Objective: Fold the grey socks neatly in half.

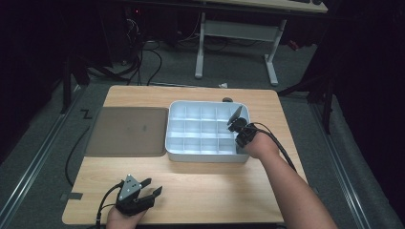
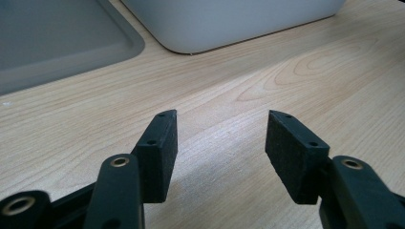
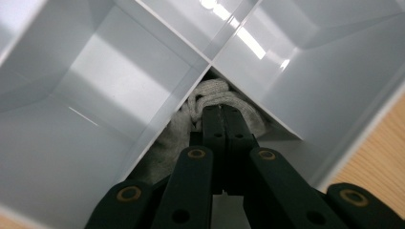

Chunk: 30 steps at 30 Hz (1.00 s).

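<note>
1. Progress: right tool [image 3: 220, 125] is down inside a compartment at the right end of the white plastic divided organiser tray [image 1: 177, 143], jaws closed tight together w/ tips pressed into a bunched light-grey knit cloth, prob. a sock [image 3: 212, 98]. Can't tell if fabric is actually pinched btwn the pads or just pushed down.
2. Judgement: the cloth is already in its compartment; what's left looks like tucking it or letting go & pulling out. Other compartments look bare.
3. Left tool [image 2: 220, 138] idle near front-left edge of the light wooden surface [image 1: 215, 186], jaws wide apart, nothing btwn them.
4. Views: the right gripper view gives the cloth & closed jaws; in the high view the right tool [image 1: 235, 122] hides that cell's contents. High view adds layout: flat grey-brown lid [image 1: 128, 131] just left of the tray.
</note>
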Motion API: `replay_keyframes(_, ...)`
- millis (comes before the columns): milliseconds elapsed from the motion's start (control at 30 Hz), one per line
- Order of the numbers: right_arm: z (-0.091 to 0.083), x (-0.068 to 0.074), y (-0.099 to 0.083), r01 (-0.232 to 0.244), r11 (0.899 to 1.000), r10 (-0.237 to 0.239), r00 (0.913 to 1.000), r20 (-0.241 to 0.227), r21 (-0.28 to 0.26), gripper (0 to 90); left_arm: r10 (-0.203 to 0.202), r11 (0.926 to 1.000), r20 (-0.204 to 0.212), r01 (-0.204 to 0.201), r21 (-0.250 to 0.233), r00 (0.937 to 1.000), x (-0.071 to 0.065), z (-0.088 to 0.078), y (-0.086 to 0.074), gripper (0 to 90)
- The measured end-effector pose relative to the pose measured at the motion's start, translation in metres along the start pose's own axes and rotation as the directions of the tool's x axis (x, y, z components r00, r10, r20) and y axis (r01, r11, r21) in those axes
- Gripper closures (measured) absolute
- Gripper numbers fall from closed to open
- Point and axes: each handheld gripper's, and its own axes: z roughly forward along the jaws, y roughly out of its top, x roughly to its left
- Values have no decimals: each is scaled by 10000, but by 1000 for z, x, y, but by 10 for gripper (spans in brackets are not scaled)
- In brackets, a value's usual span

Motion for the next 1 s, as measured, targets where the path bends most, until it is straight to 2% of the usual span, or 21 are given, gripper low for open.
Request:
replay_keyframes(133, 11, 4, 3, 153, 9996, -155, 9998, 91, 231, 900, -1, 10000, 11, 1, 19, 10000, 1, 0, 0, 455)
replay_keyframes(200, 11, 6, 3, -76, 9995, 73, 9999, 77, 310, 900, -17, 10000, 13, 17, 17, 10000, 1, 0, 0, 455)
replay_keyframes(233, 10, 3, 3, 98, 9997, -98, 9999, 30, 219, 900, -19, 10000, 9, 19, 12, 10000, 1, 0, 0, 455)
replay_keyframes(300, 4, 2, 2, 32, 9999, -32, 10000, -12, 99, 884, -19, 10000, 7, 19, 6, 10000, 1, 0, 0, 455)
replay_keyframes(333, -2, 3, 0, -238, 9997, 238, 9997, -91, 65, 873, -15, 10000, 4, 15, 12, 10000, 1, 0, 0, 455)
replay_keyframes(367, -7, 1, -2, -37, 9999, 34, 9998, -191, -123, 869, 13, 10000, -3, -13, 34, 10000, 1, 0, 0, 455)
replay_keyframes(400, -12, 0, -4, -56, 9998, 51, 9997, -247, -192, 869, 14, 10000, 2, -14, 25, 10000, 1, 0, 0, 455)
replay_keyframes(500, -20, -2, -13, -89, 9999, 92, 9994, -342, 80, 872, 27, 10000, 6, -27, 6, 10000, 0, 0, 0, 455)
replay_keyframes(600, -13, 2, -22, -202, 9986, 229, 9983, -532, 493, 871, 46, 10000, 25, -46, 12, 10000, -1, 0, 1, 455)
replay_keyframes(633, -8, 3, -23, -169, 9982, 195, 9988, -453, 578, 871, 39, 10000, 23, -39, 6, 10000, -1, 0, 1, 455)
replay_keyframes(767, 5, 2, -26, -475, 9971, 499, 9980, -386, 602, 890, -46, 10000, 40, 46, -25, 10000, -1, -1, 1, 455)
replay_keyframes(933, 0, 0, -29, -356, 9992, 363, 9986, -378, 183, 840, -97, 9999, 30, 97, -71, 9999, -1, -1, 1, 456)
replay_keyframes(1000, -7, -1, -31, -535, 9985, 531, 9974, -488, -74, 824, -102, 9999, 10, 102, -63, 9999, -1, -2, 1, 456)
